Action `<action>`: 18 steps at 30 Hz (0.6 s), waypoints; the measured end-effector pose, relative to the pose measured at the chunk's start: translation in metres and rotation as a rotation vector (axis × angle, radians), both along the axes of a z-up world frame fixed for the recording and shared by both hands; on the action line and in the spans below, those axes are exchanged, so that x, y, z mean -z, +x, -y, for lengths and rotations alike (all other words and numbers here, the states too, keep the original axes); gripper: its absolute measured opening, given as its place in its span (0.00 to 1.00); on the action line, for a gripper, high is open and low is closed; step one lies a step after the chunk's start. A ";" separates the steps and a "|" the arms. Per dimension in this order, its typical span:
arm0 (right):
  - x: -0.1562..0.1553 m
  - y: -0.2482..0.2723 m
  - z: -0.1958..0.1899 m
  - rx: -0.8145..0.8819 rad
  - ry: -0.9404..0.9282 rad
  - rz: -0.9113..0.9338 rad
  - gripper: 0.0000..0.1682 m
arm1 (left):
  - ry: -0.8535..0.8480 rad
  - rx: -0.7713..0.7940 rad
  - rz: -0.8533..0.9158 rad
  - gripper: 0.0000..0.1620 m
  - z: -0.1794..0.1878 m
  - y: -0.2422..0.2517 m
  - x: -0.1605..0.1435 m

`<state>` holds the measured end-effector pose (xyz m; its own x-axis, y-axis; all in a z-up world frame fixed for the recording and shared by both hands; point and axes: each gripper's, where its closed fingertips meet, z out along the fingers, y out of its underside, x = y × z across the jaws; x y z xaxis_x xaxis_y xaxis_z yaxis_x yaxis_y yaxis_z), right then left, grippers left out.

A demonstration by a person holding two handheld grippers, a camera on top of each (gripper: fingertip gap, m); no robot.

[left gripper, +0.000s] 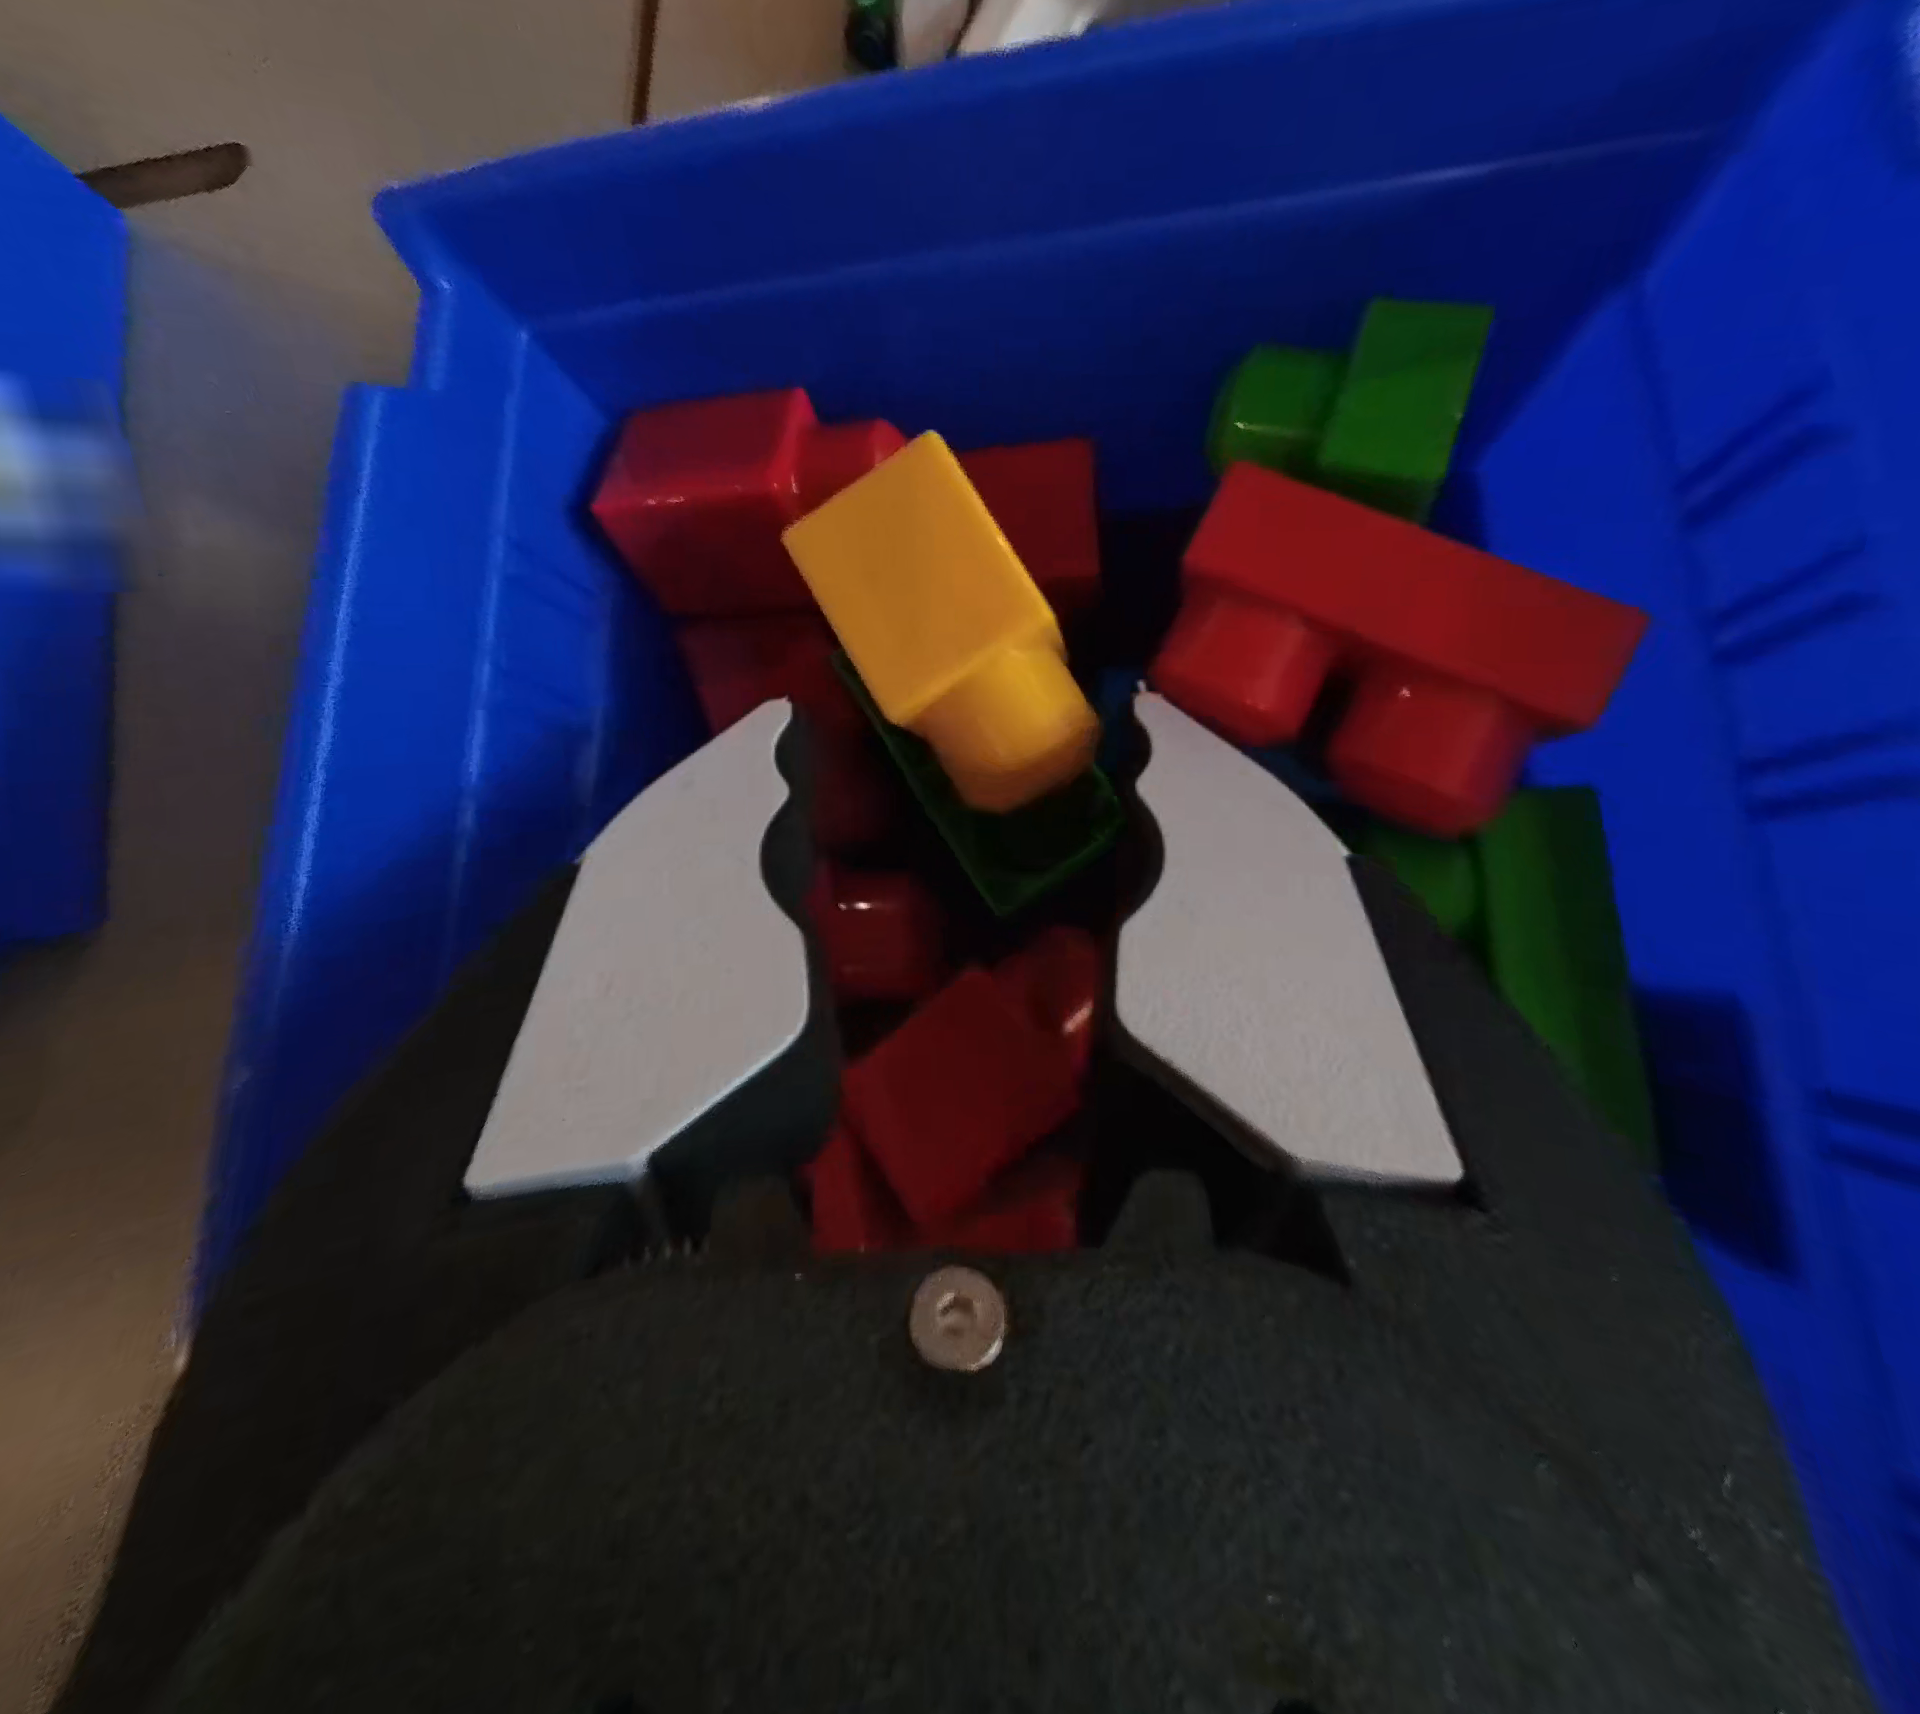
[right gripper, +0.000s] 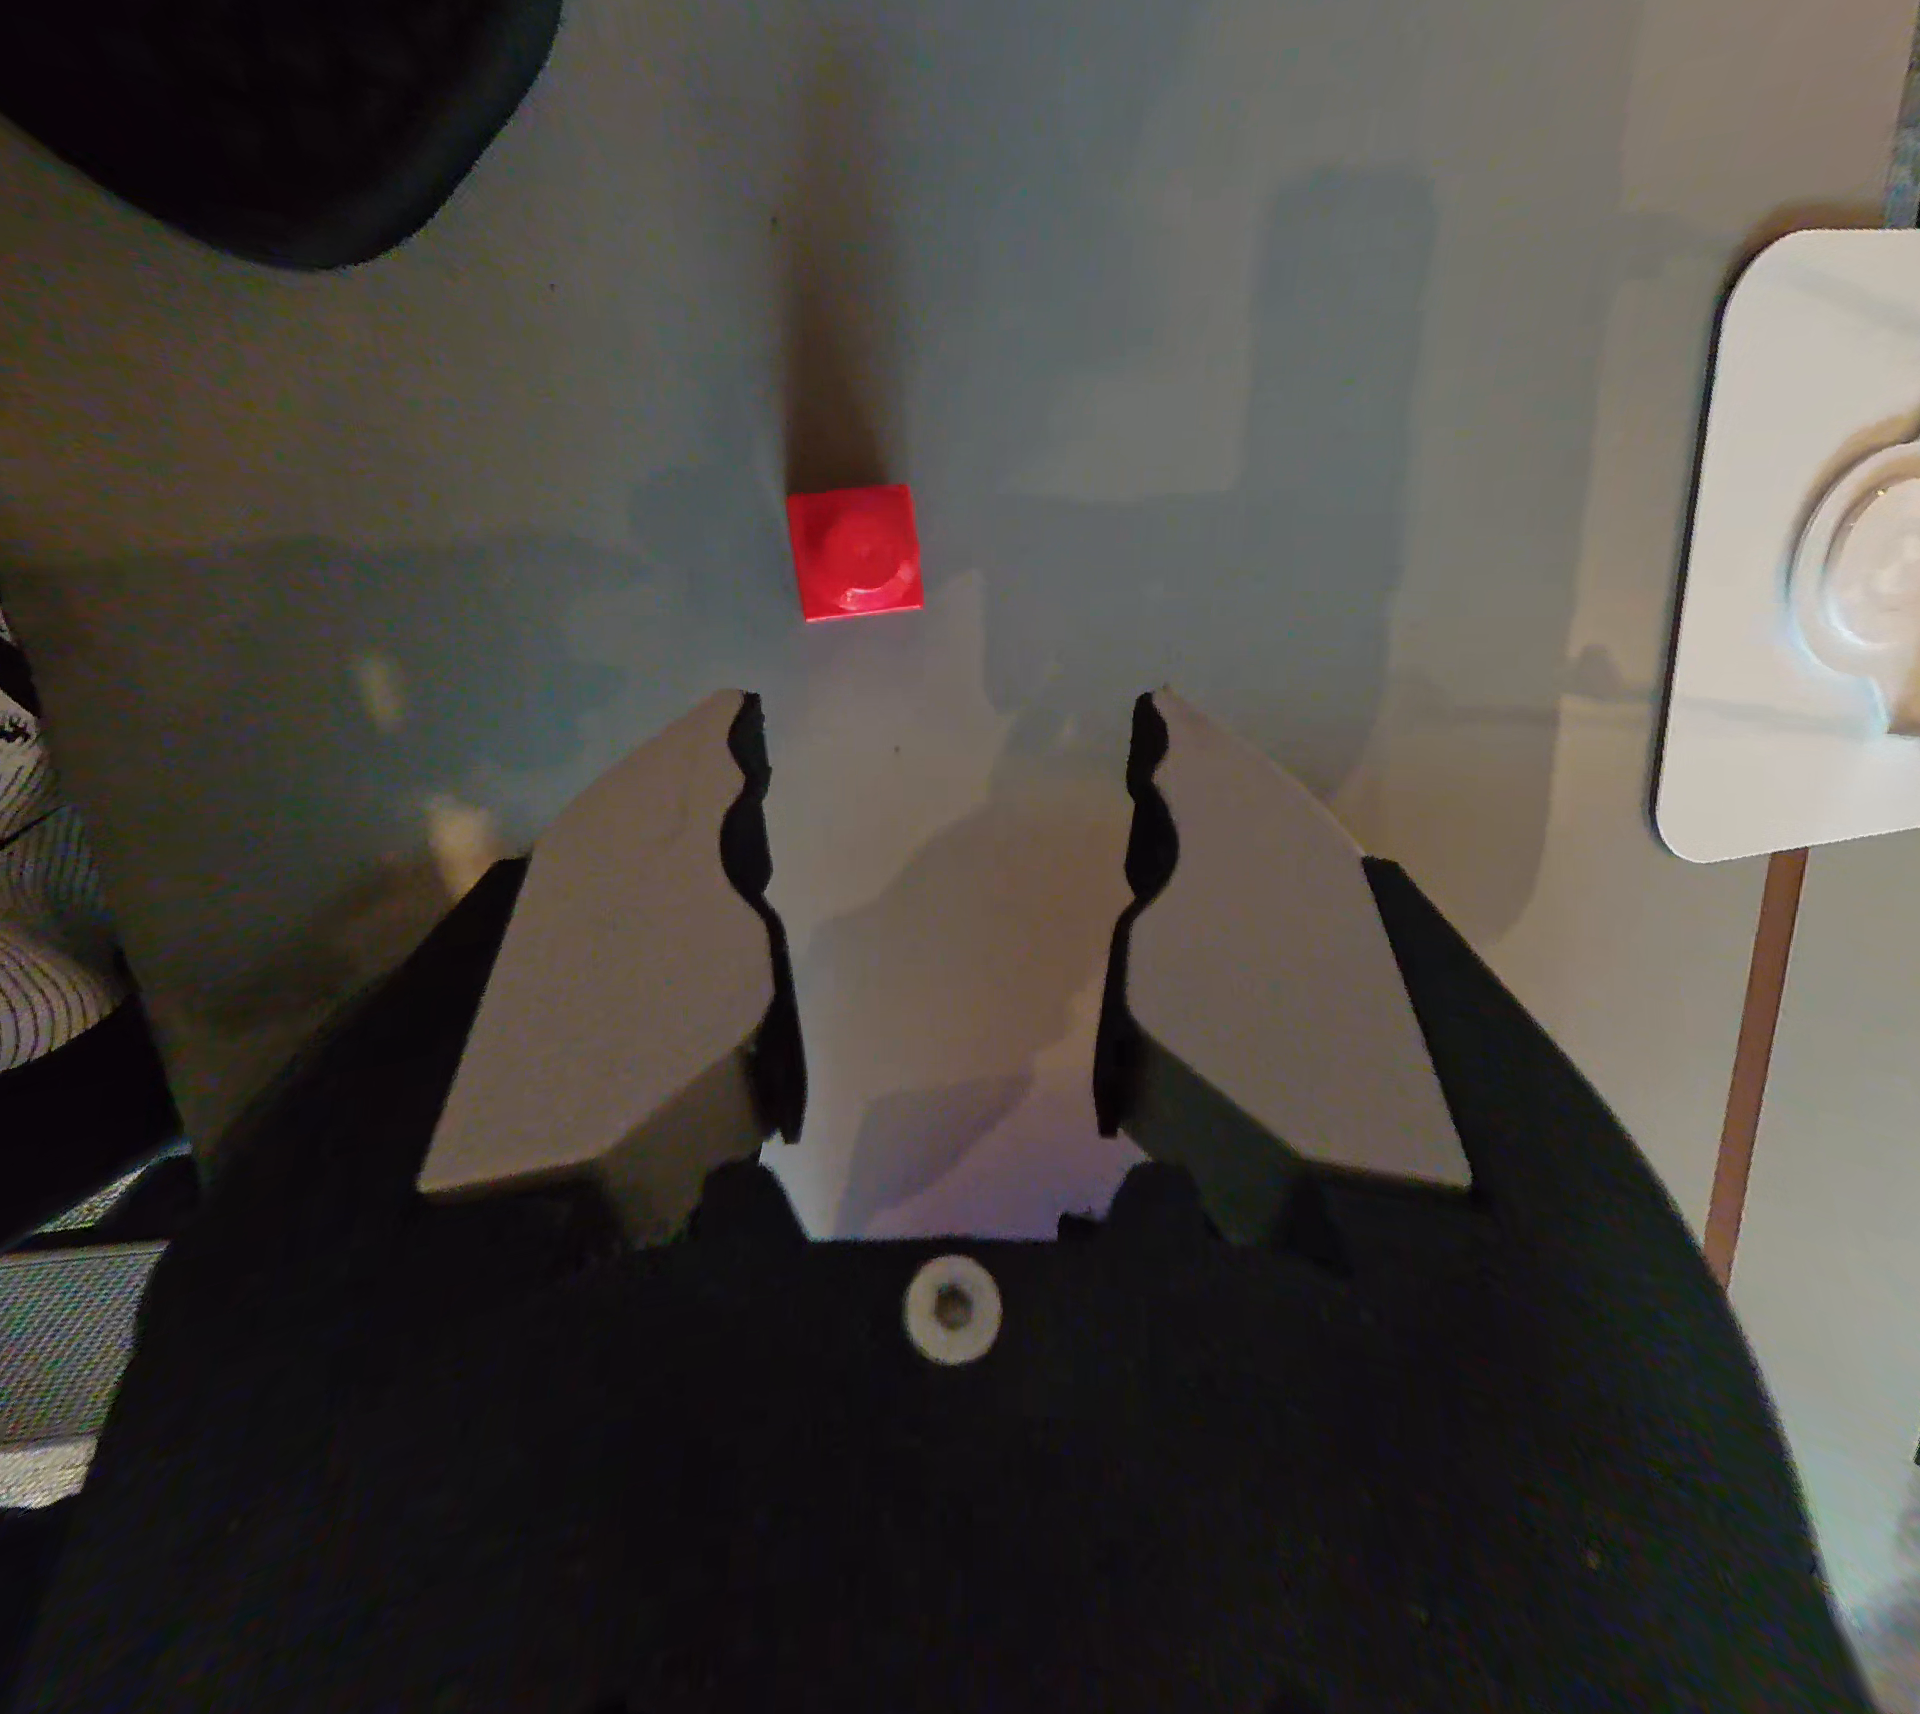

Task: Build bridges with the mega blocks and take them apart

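- Two grippers, doing different jobs: the left gripper [left gripper: 961, 708] hangs over a blue bin [left gripper: 1018, 251], its fingers [left gripper: 665, 958] spread and empty, flanking a tilted yellow block [left gripper: 925, 615] that lies on a pile of red blocks [left gripper: 1392, 636] and green blocks [left gripper: 1392, 407], likely the next pick
- Right gripper [right gripper: 951, 708] is parted and empty above the bench [right gripper: 1143, 106]
- One red single-stud block [right gripper: 854, 552] stands stud-up mid-bench, just beyond its fingertips, probably a bridge footing
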<state>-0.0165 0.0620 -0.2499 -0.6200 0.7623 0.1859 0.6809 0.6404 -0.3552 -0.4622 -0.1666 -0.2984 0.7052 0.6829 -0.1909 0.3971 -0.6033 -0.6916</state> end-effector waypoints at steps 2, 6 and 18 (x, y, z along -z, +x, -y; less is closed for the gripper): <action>0.001 0.000 -0.001 0.003 -0.003 0.001 0.40 | 0.016 -0.027 -0.026 0.28 0.001 -0.008 -0.001; 0.002 0.000 -0.002 0.002 -0.003 0.001 0.40 | 0.022 -0.030 -0.048 0.22 0.003 -0.011 -0.001; -0.016 -0.032 0.006 -0.110 -0.061 -0.229 0.38 | 0.188 0.283 -0.094 0.21 -0.021 0.082 -0.081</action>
